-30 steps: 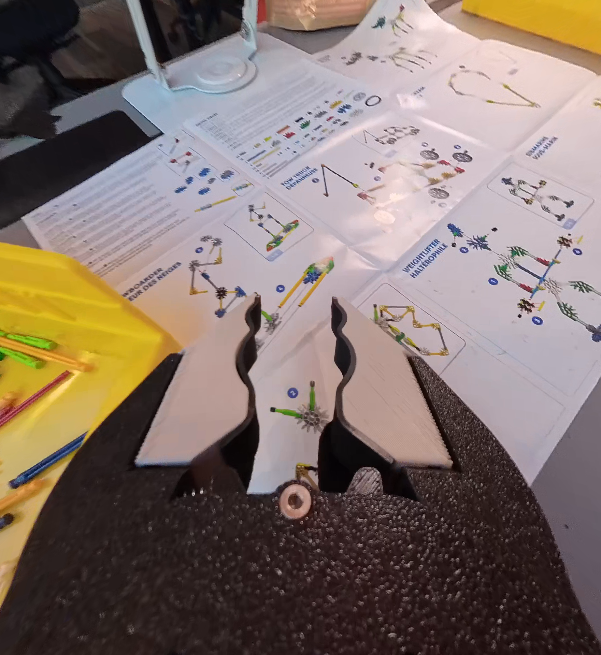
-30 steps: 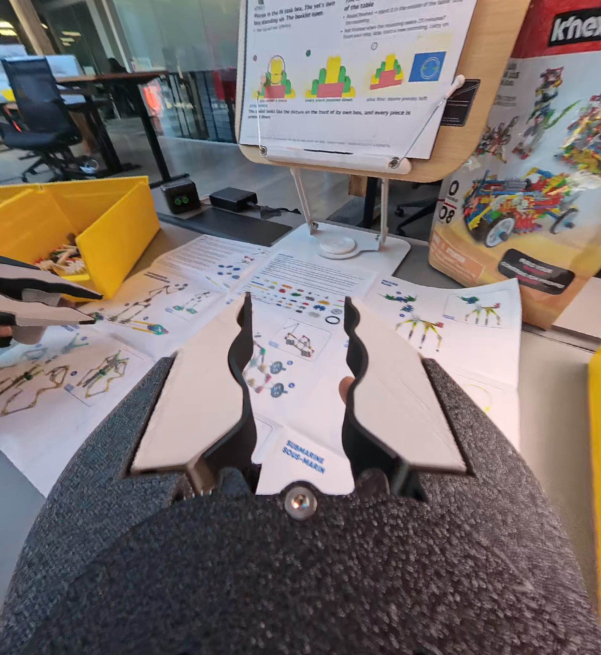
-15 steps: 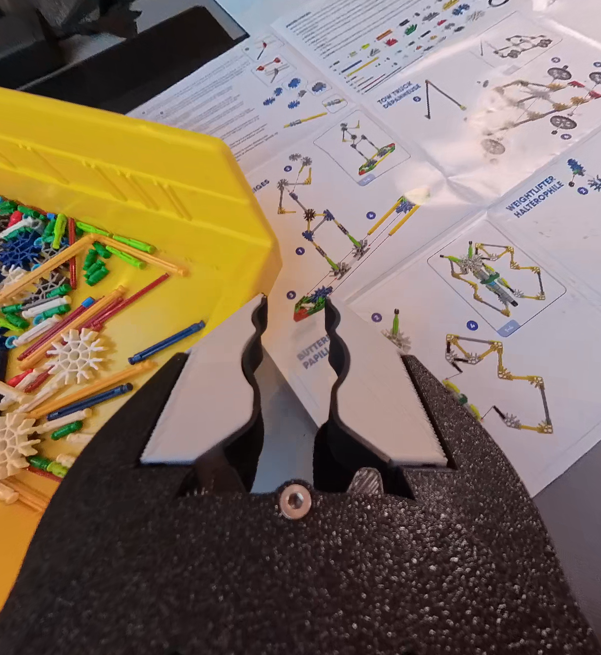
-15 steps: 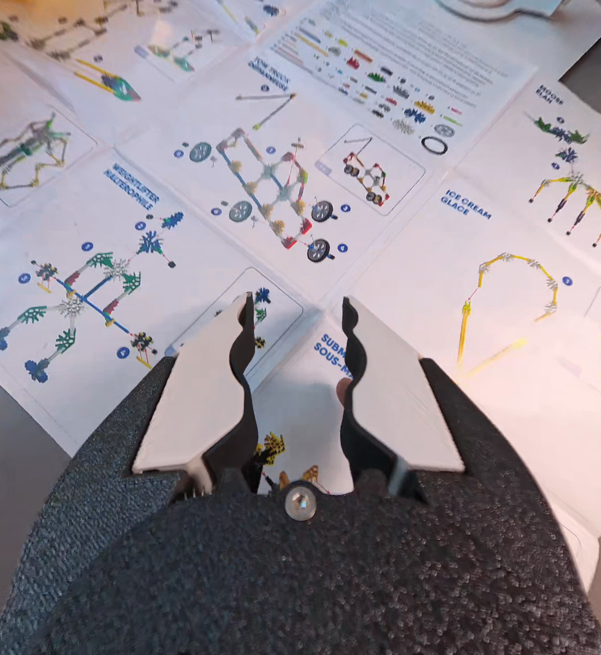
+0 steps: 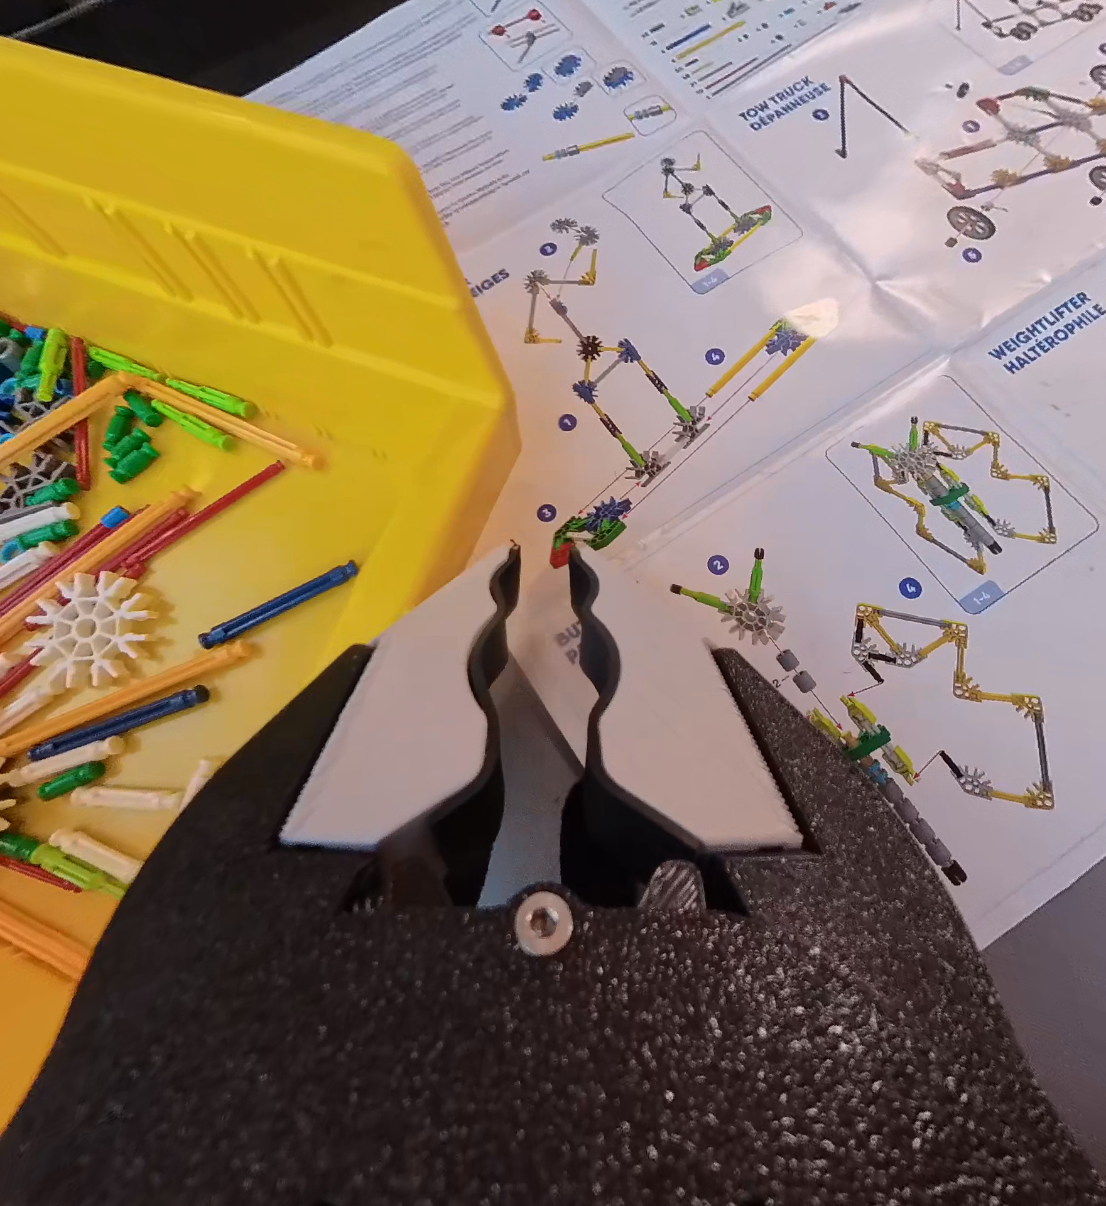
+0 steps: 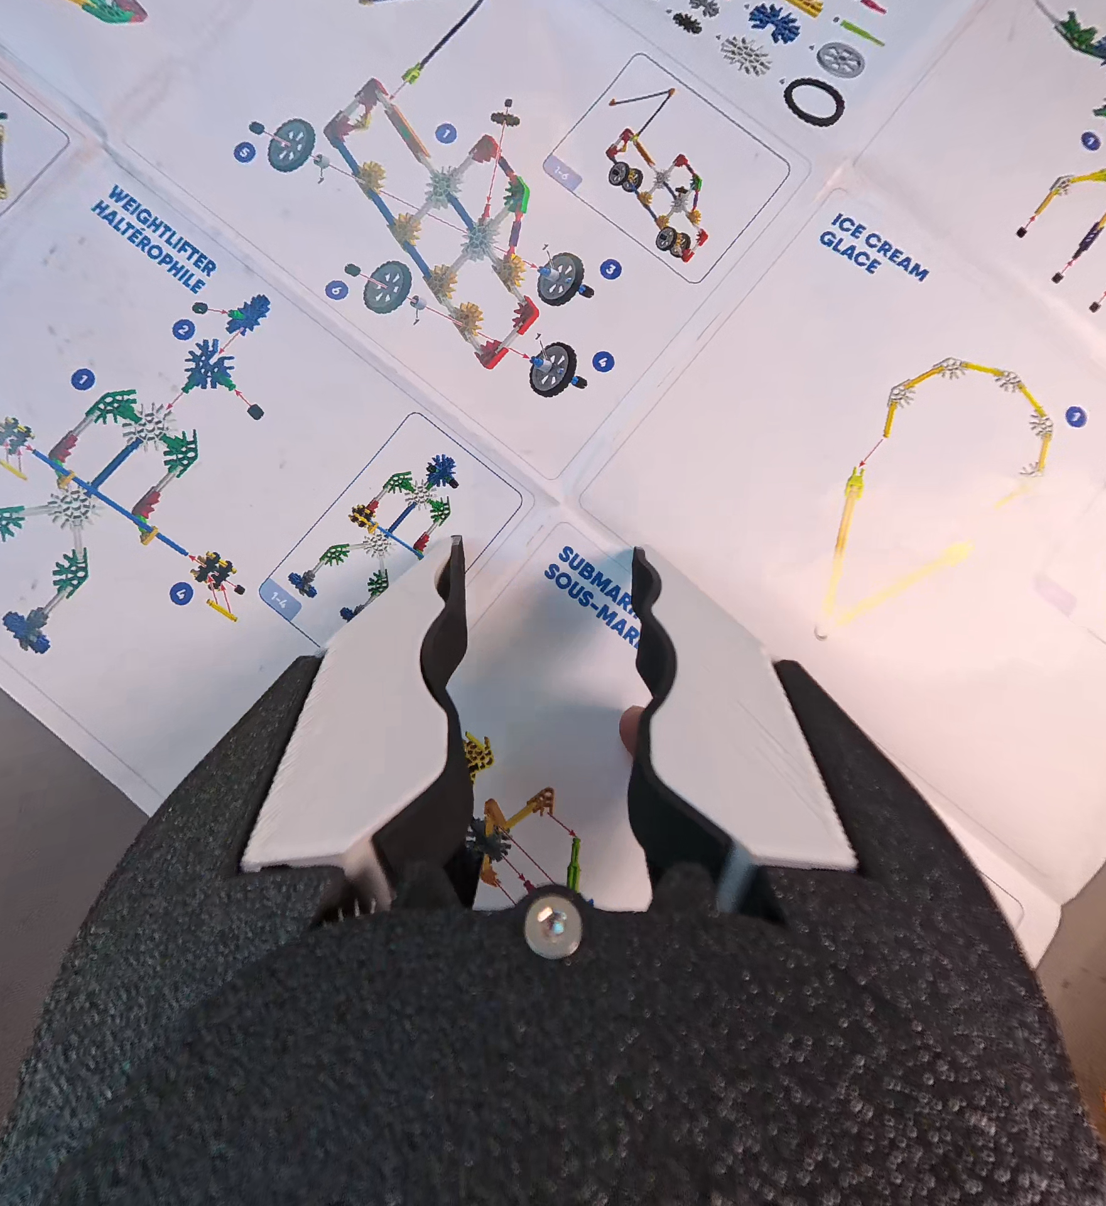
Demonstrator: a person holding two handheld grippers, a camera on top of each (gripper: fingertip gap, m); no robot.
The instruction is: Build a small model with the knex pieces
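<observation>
Beside the yellow bin [image 5: 315, 274], the left gripper [image 5: 542, 555] hangs over the instruction sheet [image 5: 863, 365], jaws narrowly apart and holding nothing; loose rods and connectors, a blue rod [image 5: 276, 603] nearest, lie in the bin to its left, long axes mostly slanting up toward the right. Over the sheet [image 6: 700, 404], the right gripper [image 6: 547, 555] gapes wider, empty, no bin parts in its view

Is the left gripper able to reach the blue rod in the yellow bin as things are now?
Probably yes. The left gripper hangs empty, jaws slightly apart, beside the yellow bin. The bin is open on top, and the blue rod lies uncovered near its corner.
</observation>
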